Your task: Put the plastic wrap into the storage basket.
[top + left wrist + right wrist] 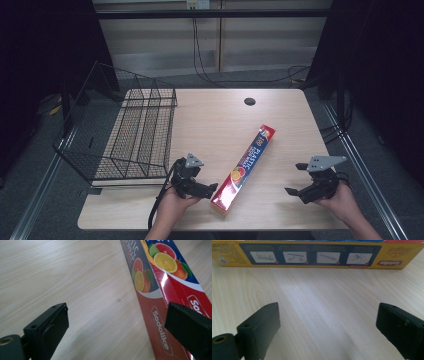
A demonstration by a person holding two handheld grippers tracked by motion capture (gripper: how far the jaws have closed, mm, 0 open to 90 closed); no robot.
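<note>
The right gripper view shows the plastic wrap box's (pixel 312 256) yellow instruction side. The box lies diagonally mid-desk (pixel 210 130), between the left gripper's (pixel 202 189) and the right gripper's (pixel 295 179) spread, empty fingers.

A lab recording bench, set up for handling trials

A pale wooden table (pixel 210 130) with a cable hole (pixel 249 101) stands between dark curtains (pixel 45 60), metal rails (pixel 367 175) along both its sides on grey floor; behind the table, loose cables (pixel 200 55) hang down a plain panel wall (pixel 260 45), and on its left edge rests a black wire basket (pixel 125 130).
</note>
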